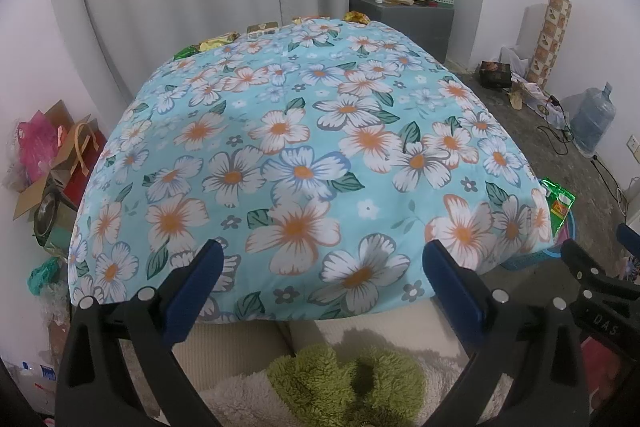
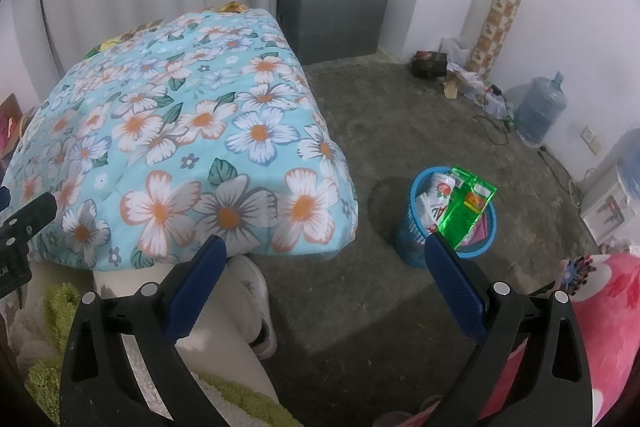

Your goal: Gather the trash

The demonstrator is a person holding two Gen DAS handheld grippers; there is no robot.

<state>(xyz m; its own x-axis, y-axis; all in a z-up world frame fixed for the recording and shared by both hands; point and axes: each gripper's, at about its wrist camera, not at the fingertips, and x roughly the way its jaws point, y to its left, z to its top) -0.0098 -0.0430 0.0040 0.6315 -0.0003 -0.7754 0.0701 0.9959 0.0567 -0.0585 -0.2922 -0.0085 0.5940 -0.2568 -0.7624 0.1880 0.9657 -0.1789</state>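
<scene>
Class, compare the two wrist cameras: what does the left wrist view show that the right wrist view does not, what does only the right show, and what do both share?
Only the left wrist view shows the cardboard boxes and pink wrapping beside the bed, and the open left tool.

Only the right wrist view shows the blue bin's contents from above, a white shoe, and the open right tool.

Both show the floral quilt, the grey cabinet, the water jug and a green packet in the bin.

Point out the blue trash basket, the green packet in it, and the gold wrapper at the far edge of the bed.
blue trash basket (image 2: 416, 247): right wrist view, on its mesh wall.
green packet (image 2: 466, 213): right wrist view, on its shiny front.
gold wrapper (image 1: 357, 17): left wrist view, on its crumpled middle.
</scene>
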